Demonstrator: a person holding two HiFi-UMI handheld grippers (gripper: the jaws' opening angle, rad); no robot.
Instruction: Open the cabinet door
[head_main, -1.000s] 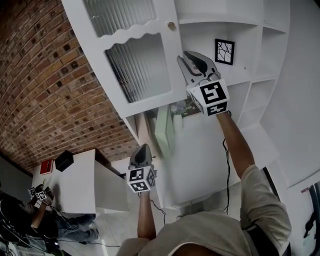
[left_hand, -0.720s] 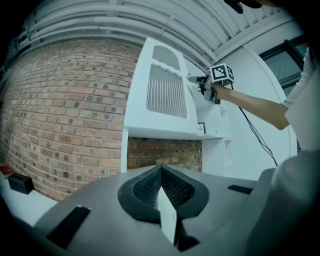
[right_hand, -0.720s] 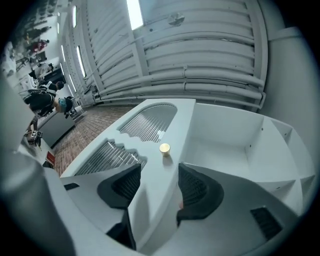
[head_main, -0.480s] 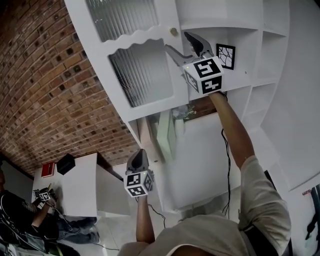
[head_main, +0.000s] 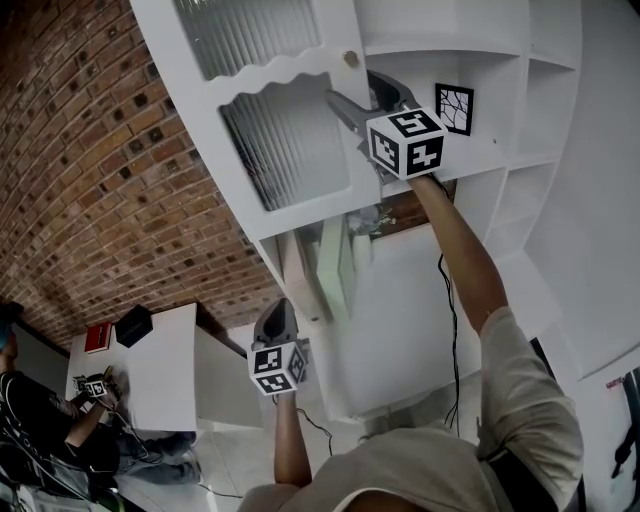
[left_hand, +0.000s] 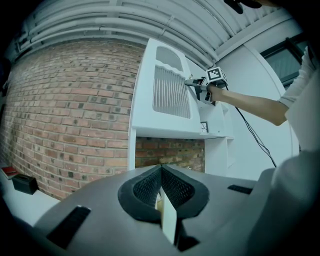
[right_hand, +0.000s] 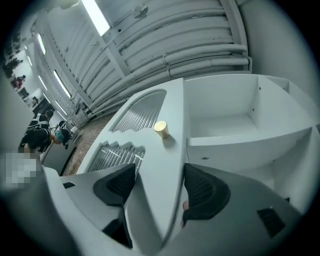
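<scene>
The white cabinet door (head_main: 285, 140) has ribbed glass panes and a small brass knob (head_main: 351, 59) near its free edge. My right gripper (head_main: 352, 88) is raised to that edge just below the knob. Its jaws are opening and straddle the door's edge (right_hand: 155, 165); the pads do not press on it. In the right gripper view the knob (right_hand: 161, 128) sits just beyond the fingertips. My left gripper (head_main: 283, 310) hangs low in front of the cabinet, shut and holding nothing. From the left gripper view, the door (left_hand: 170, 92) and right gripper (left_hand: 192, 84) appear up ahead.
Open white shelves (head_main: 500, 100) with a small framed picture (head_main: 453, 106) lie right of the door. A brick wall (head_main: 90, 180) is at the left. A white table (head_main: 160, 370) carries a black box (head_main: 133, 323). A person (head_main: 40, 430) sits at lower left.
My right gripper rose toward the knob, rolled, and its jaws spread from nearly closed to wide, now around the door's edge. The left gripper barely shifted.
</scene>
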